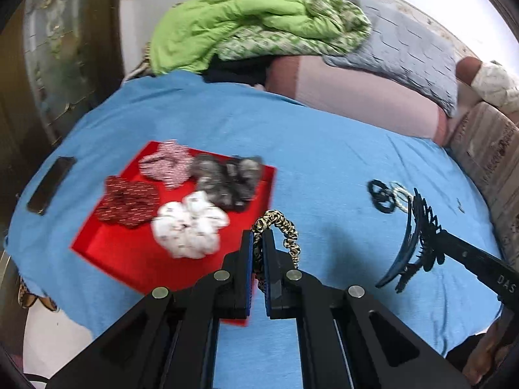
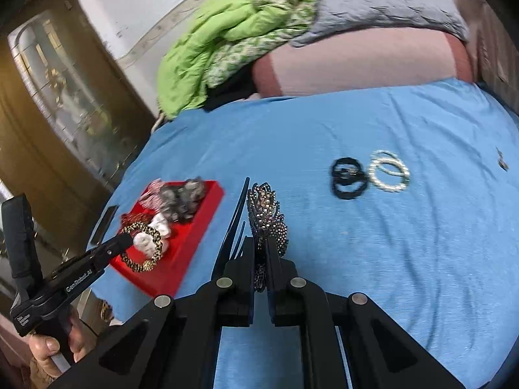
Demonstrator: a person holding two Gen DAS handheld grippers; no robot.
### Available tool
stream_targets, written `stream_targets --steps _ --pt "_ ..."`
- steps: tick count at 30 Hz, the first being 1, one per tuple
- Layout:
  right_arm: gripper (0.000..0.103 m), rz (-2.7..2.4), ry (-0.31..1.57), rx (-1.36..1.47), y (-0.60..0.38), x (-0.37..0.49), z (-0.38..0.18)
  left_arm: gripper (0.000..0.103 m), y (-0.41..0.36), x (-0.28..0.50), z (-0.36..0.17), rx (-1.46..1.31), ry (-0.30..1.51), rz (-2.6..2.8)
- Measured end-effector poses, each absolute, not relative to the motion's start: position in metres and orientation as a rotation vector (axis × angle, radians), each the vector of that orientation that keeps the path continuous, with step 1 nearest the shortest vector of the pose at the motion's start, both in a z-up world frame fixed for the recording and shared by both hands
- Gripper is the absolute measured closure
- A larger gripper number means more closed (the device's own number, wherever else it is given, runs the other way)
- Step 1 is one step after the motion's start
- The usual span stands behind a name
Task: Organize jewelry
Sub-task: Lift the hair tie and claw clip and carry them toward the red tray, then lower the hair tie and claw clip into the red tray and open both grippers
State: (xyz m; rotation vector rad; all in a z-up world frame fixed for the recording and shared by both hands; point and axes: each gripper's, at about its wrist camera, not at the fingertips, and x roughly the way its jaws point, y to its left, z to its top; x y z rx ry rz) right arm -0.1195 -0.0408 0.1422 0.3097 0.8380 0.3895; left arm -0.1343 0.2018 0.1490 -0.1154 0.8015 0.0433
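My left gripper [image 1: 258, 240] is shut on a leopard-print scrunchie [image 1: 282, 227] and holds it above the right edge of the red tray [image 1: 129, 256]; it also shows in the right wrist view [image 2: 142, 246]. The tray holds several scrunchies, among them a white one [image 1: 189, 223] and a grey one [image 1: 223, 175]. My right gripper [image 2: 259, 243] is shut on a dark rhinestone hair claw [image 2: 267, 217], held above the blue sheet; it also shows in the left wrist view [image 1: 418, 243]. A black hair tie [image 2: 348, 178] and a pearl bracelet [image 2: 389, 175] lie side by side on the sheet.
A blue sheet [image 1: 324, 149] covers the bed. A black phone [image 1: 52, 184] lies left of the tray. A green quilt [image 1: 243, 22], a grey blanket [image 1: 412, 52] and a pink pillow [image 1: 356, 97] are piled at the back. A cabinet [image 2: 48, 97] stands at the left.
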Motion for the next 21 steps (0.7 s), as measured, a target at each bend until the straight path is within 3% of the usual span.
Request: stream_targets --steps 21 --pt "0.096 0.646 0.924 0.206 0.121 -0.096 0.148 0.098 0.353 -0.125 0.119 -0.282 0.835 0.276"
